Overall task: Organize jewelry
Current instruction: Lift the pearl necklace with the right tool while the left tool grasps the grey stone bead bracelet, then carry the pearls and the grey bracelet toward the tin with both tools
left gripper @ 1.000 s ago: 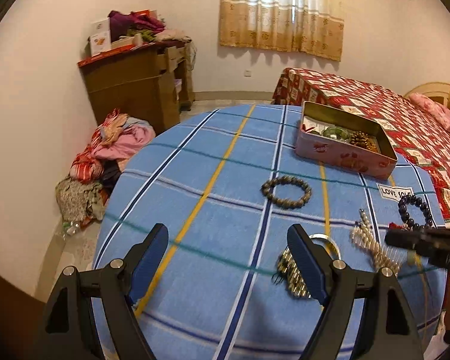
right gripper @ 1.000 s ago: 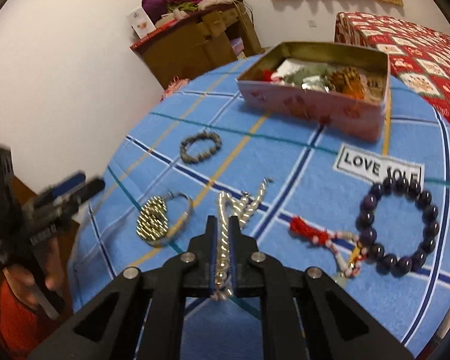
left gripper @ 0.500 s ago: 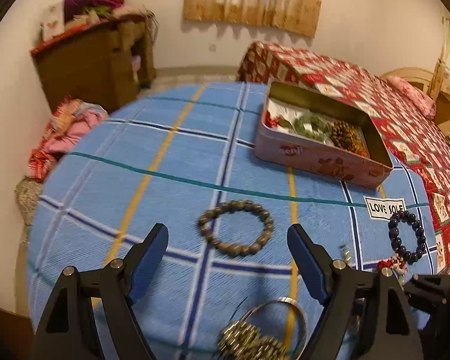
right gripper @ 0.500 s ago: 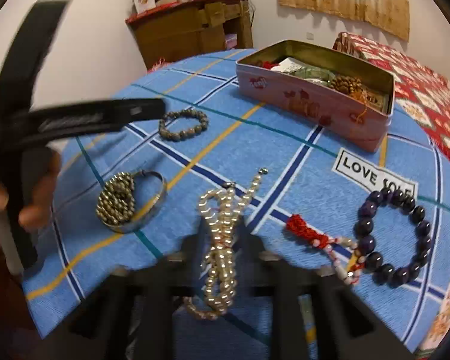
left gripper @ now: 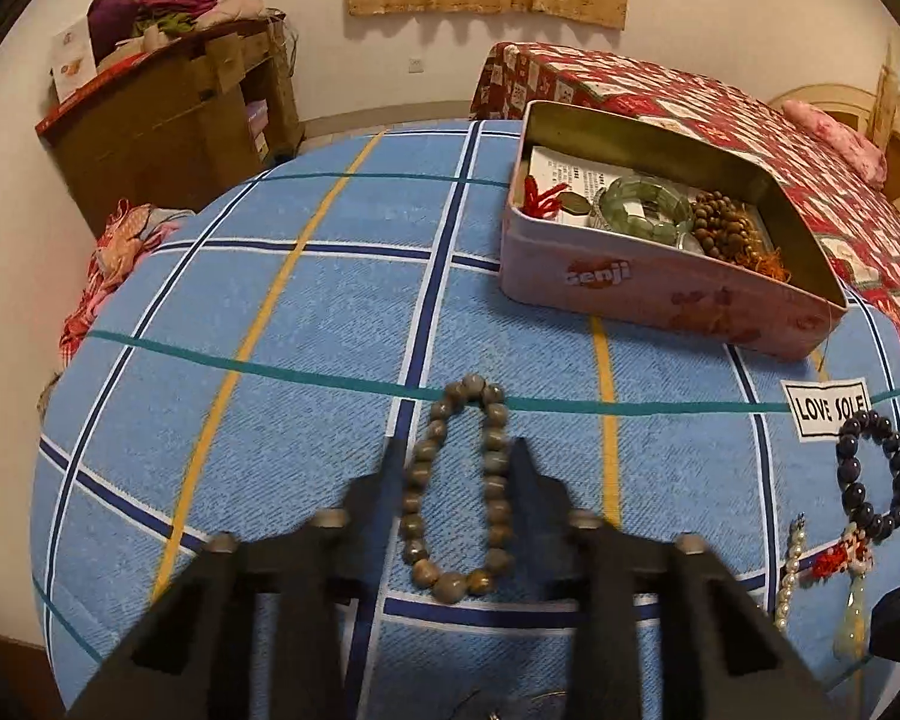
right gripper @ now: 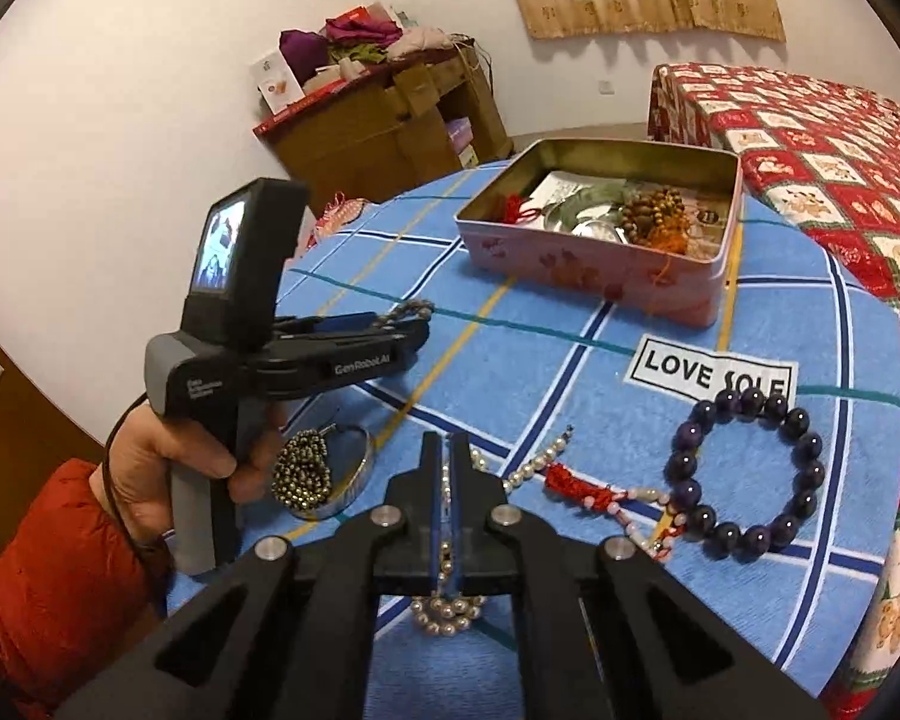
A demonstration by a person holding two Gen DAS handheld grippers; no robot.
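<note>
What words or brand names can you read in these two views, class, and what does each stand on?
"LOVE SOLE": white label on the blue checked cloth.
"senji": side of the pink tin.
"GenRobot.AI": body of the left gripper.
Unreadable: small print on that gripper's handle, and on the paper in the tin.

Blue plaid tablecloth (left gripper: pixel 306 312), pink tin (left gripper: pixel 660 294), purple beads (right gripper: pixel 744 474).

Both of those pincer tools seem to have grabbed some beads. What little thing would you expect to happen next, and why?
Probably a short lift of the left gripper. Its jaws have just been closing, and the grey-brown bead bracelet, squeezed into a long oval between them, lies on the blue cloth. The right gripper is shut on the pearl necklace. The open pink tin already holds other beads, so both likely go there.
</note>
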